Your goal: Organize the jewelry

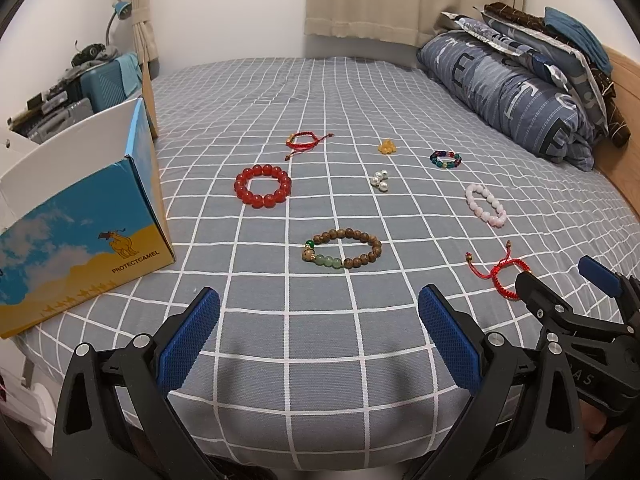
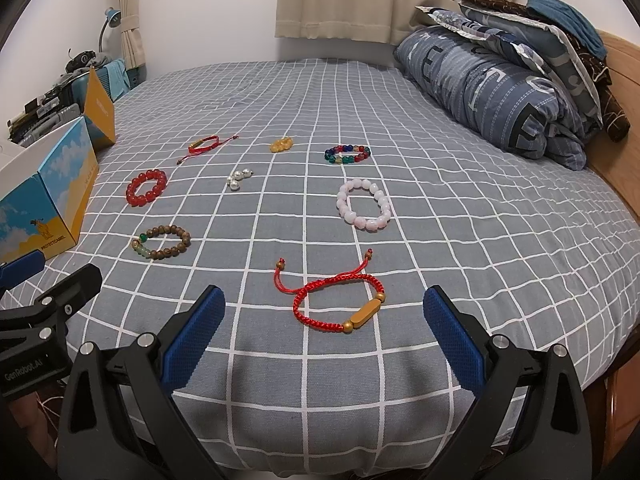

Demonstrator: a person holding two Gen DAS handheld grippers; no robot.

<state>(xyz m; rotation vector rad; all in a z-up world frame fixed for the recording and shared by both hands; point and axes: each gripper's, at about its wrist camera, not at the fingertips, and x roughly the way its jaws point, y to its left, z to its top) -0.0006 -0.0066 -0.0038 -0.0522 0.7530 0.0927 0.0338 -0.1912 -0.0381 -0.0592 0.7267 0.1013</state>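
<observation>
Ahead of the left gripper (image 1: 319, 344), fingers apart and empty, lies the wooden bead bracelet (image 1: 342, 251) on the bed (image 1: 280, 92); box (image 1: 80, 216) at left. Right view: right gripper (image 2: 323, 340) spread, empty, red cord bracelet (image 2: 340, 304) just ahead. Nothing sorted yet; next move likely descends and closes on it.

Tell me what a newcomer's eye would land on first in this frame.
Probably the jewelry scattered over the grey grid-patterned bedsheet: a chunky red glass-bead bracelet near the open blue-and-yellow cardboard box at the left, and a red braided cord bracelet with a gold bar lying just ahead of the open right gripper. The open left gripper hovers short of a brown wooden-bead bracelet with green stones.
</observation>
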